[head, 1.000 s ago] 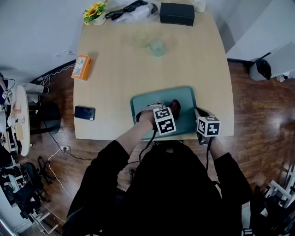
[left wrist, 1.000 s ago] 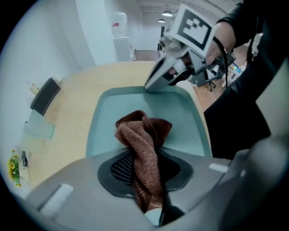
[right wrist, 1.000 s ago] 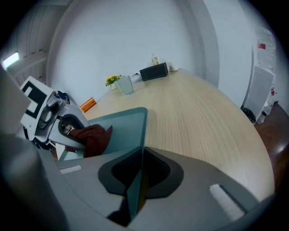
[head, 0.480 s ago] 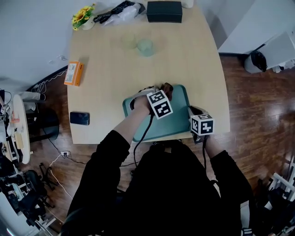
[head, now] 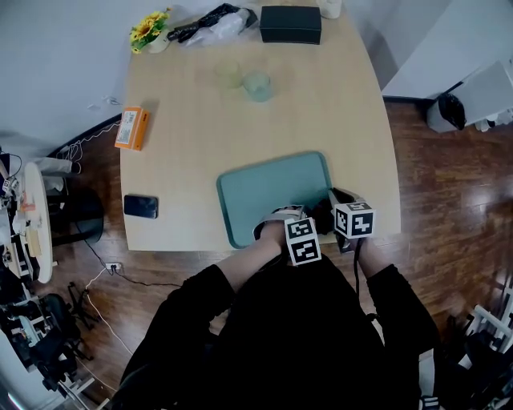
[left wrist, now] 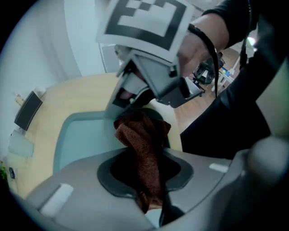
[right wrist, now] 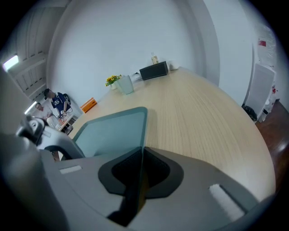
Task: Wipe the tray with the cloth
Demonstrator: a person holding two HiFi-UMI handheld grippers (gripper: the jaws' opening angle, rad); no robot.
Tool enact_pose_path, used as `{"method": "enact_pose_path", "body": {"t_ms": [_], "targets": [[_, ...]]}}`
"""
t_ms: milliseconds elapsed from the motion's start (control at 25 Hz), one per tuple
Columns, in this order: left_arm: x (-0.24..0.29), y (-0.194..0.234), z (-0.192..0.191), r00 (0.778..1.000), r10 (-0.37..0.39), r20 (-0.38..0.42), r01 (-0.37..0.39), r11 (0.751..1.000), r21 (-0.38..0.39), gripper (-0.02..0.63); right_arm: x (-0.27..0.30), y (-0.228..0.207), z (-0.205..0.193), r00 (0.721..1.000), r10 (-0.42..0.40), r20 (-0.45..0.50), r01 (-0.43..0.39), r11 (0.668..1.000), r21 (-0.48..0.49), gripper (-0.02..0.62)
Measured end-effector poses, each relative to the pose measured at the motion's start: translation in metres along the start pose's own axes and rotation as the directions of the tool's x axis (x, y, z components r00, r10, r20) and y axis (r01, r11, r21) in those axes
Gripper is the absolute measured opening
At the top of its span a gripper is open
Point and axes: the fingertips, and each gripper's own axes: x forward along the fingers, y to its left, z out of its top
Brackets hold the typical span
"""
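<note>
A teal tray point(head: 272, 192) lies at the table's near edge. My left gripper point(head: 308, 219) is over the tray's near right corner, shut on a dark brown cloth point(left wrist: 145, 144) that hangs bunched between its jaws above the tray point(left wrist: 79, 140). My right gripper point(head: 335, 200) is at the tray's right rim. In the right gripper view its jaws point(right wrist: 140, 155) are shut on the thin edge of the tray point(right wrist: 113, 131). The left gripper view also shows the right gripper point(left wrist: 151, 85) just beyond the cloth.
On the wooden table point(head: 200, 128) lie a black phone point(head: 140, 206) and an orange box point(head: 128, 128) at the left. Two glasses point(head: 258, 85), a black box point(head: 290, 24) and yellow flowers point(head: 149, 26) stand at the far end.
The left gripper swept the cloth to the tray's far edge, then back to the near right corner. The right gripper has stayed on the tray's rim.
</note>
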Motion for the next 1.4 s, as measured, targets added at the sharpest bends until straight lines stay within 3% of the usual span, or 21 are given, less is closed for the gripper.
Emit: {"method": "enact_pose_path", "body": {"t_ms": [120, 240, 400, 600, 720, 880, 1040, 1240, 1320, 1400], "targets": [[0.005, -0.017, 0.008, 1.0, -0.026, 0.017, 0.026, 1.0, 0.005, 0.081, 0.0, -0.001, -0.001, 1.0, -0.001, 0.0, 0.001, 1.0, 0.0, 0.02], [0.004, -0.004, 0.006, 0.999, -0.028, 0.024, 0.029, 0.999, -0.015, 0.081, 0.0, 0.001, -0.001, 1.0, -0.001, -0.002, 0.001, 1.0, 0.001, 0.019], [-0.004, 0.072, -0.003, 0.996, 0.091, -0.005, -0.091, 0.994, -0.066, 0.081, 0.0, 0.003, 0.0, 1.0, 0.0, 0.0, 0.0, 1.0, -0.003, 0.018], [-0.016, 0.169, -0.005, 0.967, 0.247, -0.063, -0.252, 0.965, -0.078, 0.081, -0.001, 0.005, 0.0, 1.0, 0.007, -0.004, -0.007, 1.0, -0.005, 0.019], [-0.015, 0.187, 0.005, 0.966, 0.251, -0.068, -0.257, 0.959, -0.116, 0.081, -0.001, 0.005, 0.0, 1.0, 0.011, -0.006, -0.011, 1.0, -0.005, 0.018], [-0.008, 0.165, 0.016, 0.969, 0.237, -0.066, -0.243, 0.964, -0.11, 0.081, -0.001, 0.003, 0.0, 1.0, 0.02, -0.011, -0.02, 1.0, -0.001, 0.018], [-0.001, 0.105, 0.021, 0.991, 0.135, -0.01, -0.134, 0.977, -0.167, 0.081, -0.001, -0.001, -0.002, 1.0, 0.025, -0.014, -0.025, 1.0, 0.0, 0.018], [0.001, 0.029, 0.013, 0.998, 0.037, 0.043, -0.027, 0.977, -0.209, 0.081, 0.001, -0.004, -0.001, 0.999, 0.032, -0.014, -0.032, 0.999, 0.002, 0.019], [0.004, -0.001, 0.013, 0.997, -0.023, 0.068, 0.035, 0.985, -0.171, 0.081, 0.001, -0.005, -0.002, 0.999, 0.032, -0.016, -0.032, 0.999, 0.003, 0.02], [0.007, -0.015, 0.014, 0.997, -0.024, 0.072, 0.034, 0.991, -0.129, 0.08, 0.0, -0.006, -0.002, 0.999, 0.03, -0.016, -0.03, 1.0, 0.001, 0.02]]}}
